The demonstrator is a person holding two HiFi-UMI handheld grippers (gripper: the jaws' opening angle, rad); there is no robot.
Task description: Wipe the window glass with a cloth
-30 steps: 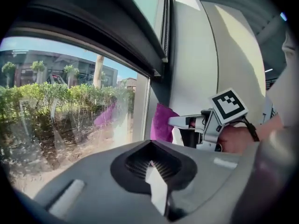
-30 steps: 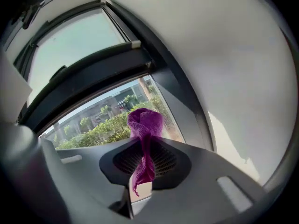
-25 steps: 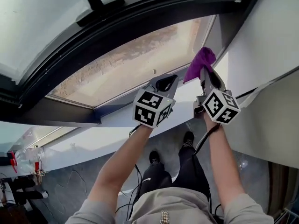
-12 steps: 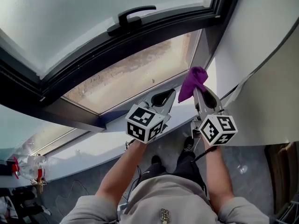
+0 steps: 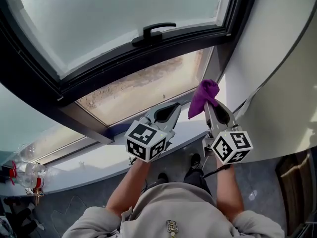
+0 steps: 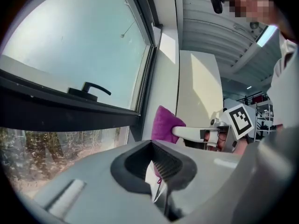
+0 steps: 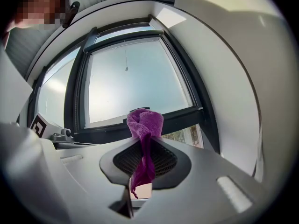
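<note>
right gripper (image 5: 212,107): clamped on purple cloth (image 5: 202,96) | left gripper (image 5: 172,109): jaws together, empty | both near window glass (image 5: 138,90)

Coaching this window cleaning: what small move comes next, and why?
Probably ease the right gripper forward until the purple cloth presses the lower pane: it is clamped in the jaws, beside that pane's right corner, seemingly short of the glass.

Cloth (image 5: 203,97) sits clamped in the right gripper (image 5: 210,104), before the right corner of the lower pane (image 5: 138,90), with the wall (image 5: 270,43) to its right. Left gripper (image 5: 171,109) is just left of it, apart. Handle (image 5: 153,32) sits on the frame (image 5: 99,66) between lower pane and upper pane (image 5: 124,11).
</note>
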